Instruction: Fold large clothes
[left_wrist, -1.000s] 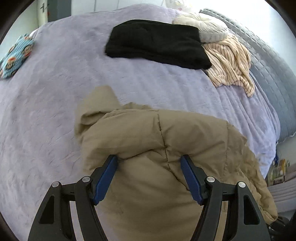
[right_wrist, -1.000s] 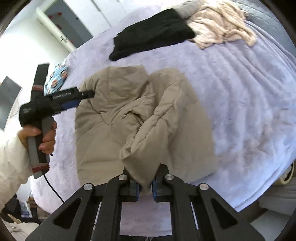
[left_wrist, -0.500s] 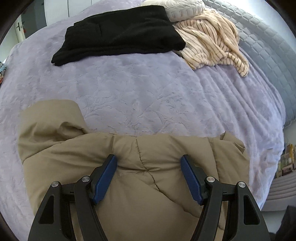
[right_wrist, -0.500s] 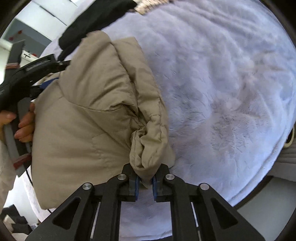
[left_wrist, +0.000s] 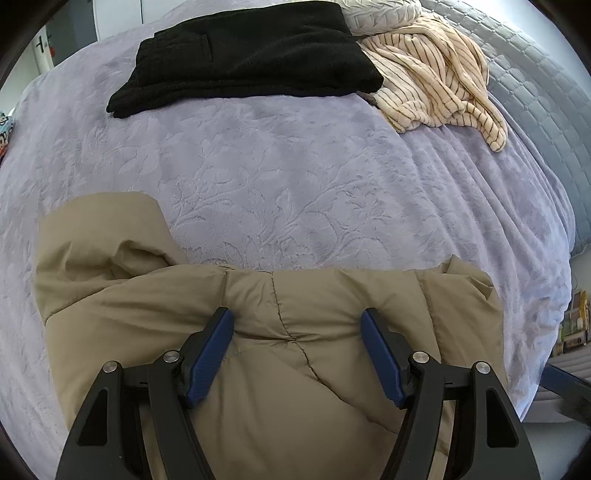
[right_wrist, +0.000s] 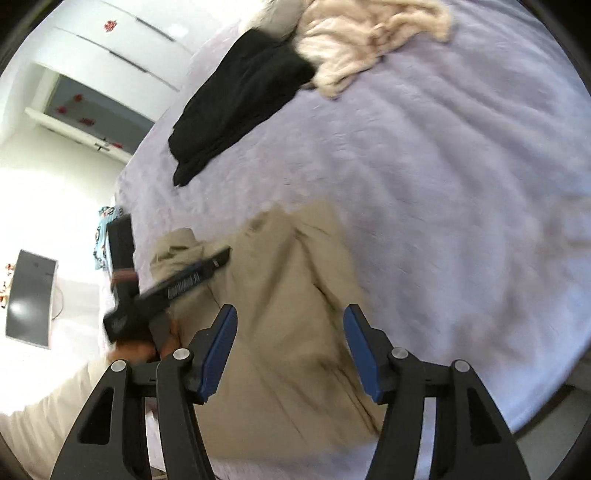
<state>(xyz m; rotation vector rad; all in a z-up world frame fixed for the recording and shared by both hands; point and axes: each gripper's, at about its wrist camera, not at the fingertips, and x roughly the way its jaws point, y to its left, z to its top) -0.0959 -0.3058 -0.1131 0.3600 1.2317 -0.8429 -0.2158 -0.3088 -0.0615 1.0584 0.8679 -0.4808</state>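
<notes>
A tan padded jacket (left_wrist: 295, 369) lies bunched on the lilac bed cover (left_wrist: 295, 184) near the bed's front edge. My left gripper (left_wrist: 297, 317) hovers open right over it, blue pads wide apart, with fabric below them and nothing pinched. In the right wrist view the jacket (right_wrist: 288, 266) looks blurred, and my right gripper (right_wrist: 290, 314) is above its near part. Its jaws are opening, and no cloth is caught between them. The left gripper (right_wrist: 184, 284) also shows there, held by a hand (right_wrist: 147, 343) at the jacket's left side.
A folded black garment (left_wrist: 251, 51) and a crumpled cream striped garment (left_wrist: 436, 74) lie at the far side of the bed. A grey quilted cover (left_wrist: 535, 110) runs along the right. A patterned blue cloth (right_wrist: 105, 229) lies at the bed's left edge, before white cabinets (right_wrist: 129, 48).
The right gripper was shut on a fold of the jacket and has let it go, its jaws now wide. The jacket dropped flat. The left gripper drew nearer the bed's front edge, then held still.
</notes>
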